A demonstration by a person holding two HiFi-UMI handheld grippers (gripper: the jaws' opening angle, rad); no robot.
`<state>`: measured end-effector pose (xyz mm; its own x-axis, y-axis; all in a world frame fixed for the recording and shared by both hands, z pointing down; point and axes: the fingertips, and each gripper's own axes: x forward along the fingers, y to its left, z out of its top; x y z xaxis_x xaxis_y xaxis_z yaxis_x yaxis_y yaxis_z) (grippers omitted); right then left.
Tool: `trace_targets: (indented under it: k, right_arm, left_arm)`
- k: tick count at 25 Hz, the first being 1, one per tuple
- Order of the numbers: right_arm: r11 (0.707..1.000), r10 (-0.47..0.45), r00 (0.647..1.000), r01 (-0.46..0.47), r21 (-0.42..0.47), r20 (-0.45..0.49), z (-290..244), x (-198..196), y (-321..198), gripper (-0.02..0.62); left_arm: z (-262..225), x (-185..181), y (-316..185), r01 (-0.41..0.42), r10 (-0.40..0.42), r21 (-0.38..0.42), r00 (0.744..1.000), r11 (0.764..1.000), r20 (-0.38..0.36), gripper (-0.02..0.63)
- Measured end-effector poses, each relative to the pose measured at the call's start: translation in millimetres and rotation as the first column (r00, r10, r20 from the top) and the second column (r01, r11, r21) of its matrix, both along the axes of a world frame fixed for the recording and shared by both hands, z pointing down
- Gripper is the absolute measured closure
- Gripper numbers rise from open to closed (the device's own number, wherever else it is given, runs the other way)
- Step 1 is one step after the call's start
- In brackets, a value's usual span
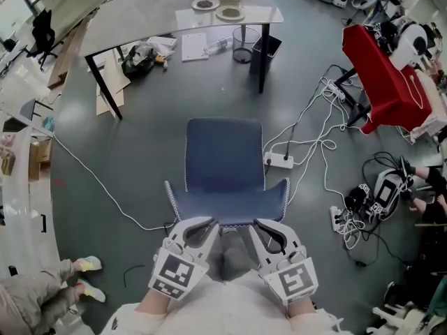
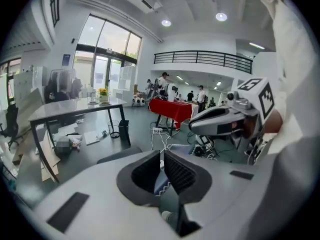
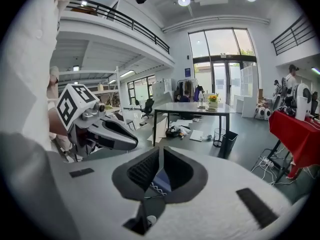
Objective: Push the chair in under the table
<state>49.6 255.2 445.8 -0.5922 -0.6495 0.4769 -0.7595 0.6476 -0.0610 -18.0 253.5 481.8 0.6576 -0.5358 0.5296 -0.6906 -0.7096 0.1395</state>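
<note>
I'm at the start of the push. My left gripper and right gripper, each with its jaws pressed together on nothing, sit at the top edge of the blue chair, at its backrest. It stands on the floor, well apart from the table. Next, I judge, comes an even forward shove with both, aimed between the table's legs.

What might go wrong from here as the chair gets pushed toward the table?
1. A power strip lies on the floor just right of the chair; a leg may catch it.
2. A wire basket and a black bin stand under the table ahead, so the chair may bump them.
3. The left gripper and right gripper are shut at the backrest's top edge and might slip off.
</note>
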Motion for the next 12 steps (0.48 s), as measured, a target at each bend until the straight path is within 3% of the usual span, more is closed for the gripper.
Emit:
trace_targets:
  k: [5, 7, 9, 12]
  right_arm:
    - [0.998, -0.057, 0.994, 0.054, -0.029, -0.089, 23, -1, 7, 0.591]
    - [0.997, -0.066, 0.992, 0.061, -0.050, -0.109, 31, 0, 9, 0.584]
    - [0.994, -0.080, 0.989, 0.070, -0.079, -0.124, 41, 0, 12, 0.486]
    - [0.990, -0.118, 0.976, 0.103, -0.092, -0.182, 53, 1, 15, 0.459]
  left_arm:
    - [22, -6, 9, -0.048, 0.051, -0.034, 0.995, 0.998, 0.083, 0.574]
    - [31, -7, 13, -0.083, 0.088, -0.042, 0.988, 0.996, 0.129, 0.532]
    - [38, -7, 17, -0.118, 0.124, -0.046, 0.978, 0.992, 0.165, 0.472]
    - [47, -9, 20, -0.152, 0.157, -0.042, 0.959, 0.988, 0.234, 0.453]
